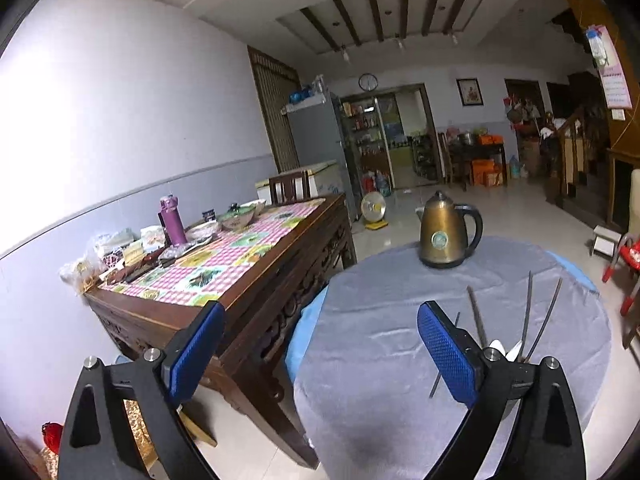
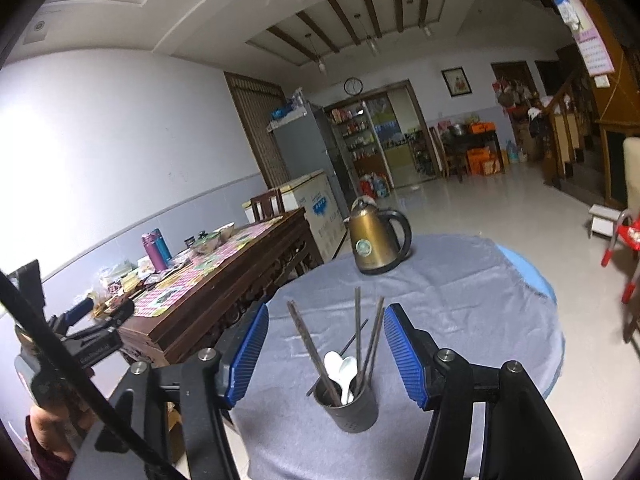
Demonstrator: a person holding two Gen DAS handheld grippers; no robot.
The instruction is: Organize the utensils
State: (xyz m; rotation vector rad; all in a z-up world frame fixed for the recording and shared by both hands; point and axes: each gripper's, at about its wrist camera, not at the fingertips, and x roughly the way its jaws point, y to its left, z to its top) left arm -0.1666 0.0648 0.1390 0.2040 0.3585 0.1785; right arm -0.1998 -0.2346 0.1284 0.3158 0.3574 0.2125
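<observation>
A dark utensil cup [image 2: 352, 406] stands on the round table's grey cloth [image 2: 460, 312]. It holds several chopsticks [image 2: 308, 340] and two white spoons [image 2: 340, 372]. One loose chopstick [image 2: 354, 340] lies on the cloth behind the cup. My right gripper [image 2: 326, 356] is open, with the cup between its blue pads. My left gripper [image 1: 320, 356] is open and empty, left of the table edge. In the left wrist view the chopsticks [image 1: 528, 316] and spoon tips [image 1: 506, 350] stick up behind the right finger, and the loose chopstick [image 1: 442, 364] lies beside it.
A gold kettle [image 2: 374, 242] stands at the far side of the cloth. A long wooden table [image 1: 224, 276] with a checked cover, bottles and bowls stands to the left. A red chair [image 2: 624, 252] is at the right. The left gripper [image 2: 92, 332] shows at the left edge.
</observation>
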